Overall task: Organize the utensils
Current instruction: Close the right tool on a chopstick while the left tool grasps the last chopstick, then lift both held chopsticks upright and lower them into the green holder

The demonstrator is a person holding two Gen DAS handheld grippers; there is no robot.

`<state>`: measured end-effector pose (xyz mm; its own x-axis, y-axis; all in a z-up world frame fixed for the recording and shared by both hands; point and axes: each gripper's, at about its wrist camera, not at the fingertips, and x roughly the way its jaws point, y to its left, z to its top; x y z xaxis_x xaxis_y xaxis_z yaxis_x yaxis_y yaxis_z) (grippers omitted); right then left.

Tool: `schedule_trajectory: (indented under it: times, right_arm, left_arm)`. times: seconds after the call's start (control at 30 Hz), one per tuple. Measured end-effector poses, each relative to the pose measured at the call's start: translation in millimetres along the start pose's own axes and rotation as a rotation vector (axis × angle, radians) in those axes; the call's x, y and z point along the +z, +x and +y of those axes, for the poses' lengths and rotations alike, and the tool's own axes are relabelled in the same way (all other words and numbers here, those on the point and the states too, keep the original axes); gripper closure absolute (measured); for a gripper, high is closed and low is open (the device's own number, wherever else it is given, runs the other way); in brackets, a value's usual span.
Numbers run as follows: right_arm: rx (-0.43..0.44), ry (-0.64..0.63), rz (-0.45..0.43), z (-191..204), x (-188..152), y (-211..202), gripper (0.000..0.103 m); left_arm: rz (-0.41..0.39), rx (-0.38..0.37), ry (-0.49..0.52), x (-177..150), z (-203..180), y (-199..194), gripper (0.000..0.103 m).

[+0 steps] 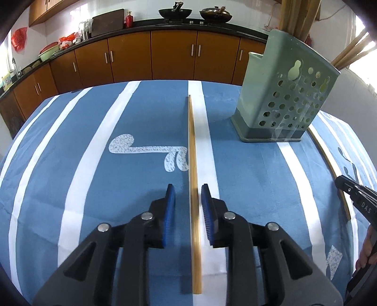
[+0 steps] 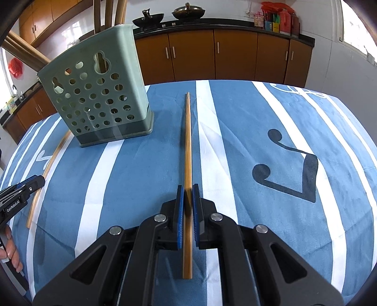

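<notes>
A long bamboo chopstick (image 1: 192, 146) runs away from me between the blue pads of my left gripper (image 1: 187, 188). The jaws are open, with a gap on each side of the stick. My right gripper (image 2: 187, 189) is shut on a second chopstick (image 2: 187, 131) near its thick end. A green perforated utensil holder (image 1: 282, 94) (image 2: 99, 94) stands between the two chopsticks, with several chopsticks upright in it. Each view catches the other side: the right gripper (image 1: 346, 186) on its chopstick (image 1: 327, 155) at the right edge, and the left gripper (image 2: 35, 183) over its chopstick (image 2: 49, 169) at the left edge.
The table wears a blue cloth with white stripes (image 1: 94, 146) (image 2: 282, 131). Behind it runs a dark counter over brown cabinets (image 1: 174, 54), with two woks (image 1: 175, 11) on the stove. A person's fingers (image 2: 10, 247) hold the left gripper's handle.
</notes>
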<state>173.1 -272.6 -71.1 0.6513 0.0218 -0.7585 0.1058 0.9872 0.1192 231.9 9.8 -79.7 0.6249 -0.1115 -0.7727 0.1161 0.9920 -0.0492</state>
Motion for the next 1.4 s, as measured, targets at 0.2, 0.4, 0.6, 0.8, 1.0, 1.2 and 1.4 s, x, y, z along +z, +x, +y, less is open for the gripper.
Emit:
schedule_trajectory:
  times: [0.2,0.4,0.6,0.8,1.0,1.2,1.4]
  right_arm:
    - [-0.021,-0.018,0.002,5,0,0,0.095]
    - [-0.042,-0.035,0.002,8,-2,0,0.094]
    - [-0.059,-0.05,0.001,10,-3,-1,0.094]
    - [-0.054,-0.045,0.002,10,-2,-1,0.094]
    - [-0.049,-0.041,0.002,9,-1,-1,0.094]
    - [-0.041,-0.029,0.003,7,-4,-3,0.094]
    - [-0.005,-0.004,0.004,0,-7,-6,0.095]
  left_arm:
    - [0.004,0.024,0.014,0,-3,1,0.077]
    - [0.006,0.035,0.017,0,-7,1,0.077]
    - [0.006,0.047,0.024,0,-10,0,0.076]
    - [0.008,0.045,0.024,0,-10,0,0.075]
    - [0.01,0.042,0.028,0,-12,0,0.07]
    - [0.011,0.048,0.047,-8,-13,-6,0.07]
    - [0.011,0.033,0.061,-20,-15,-16,0.095]
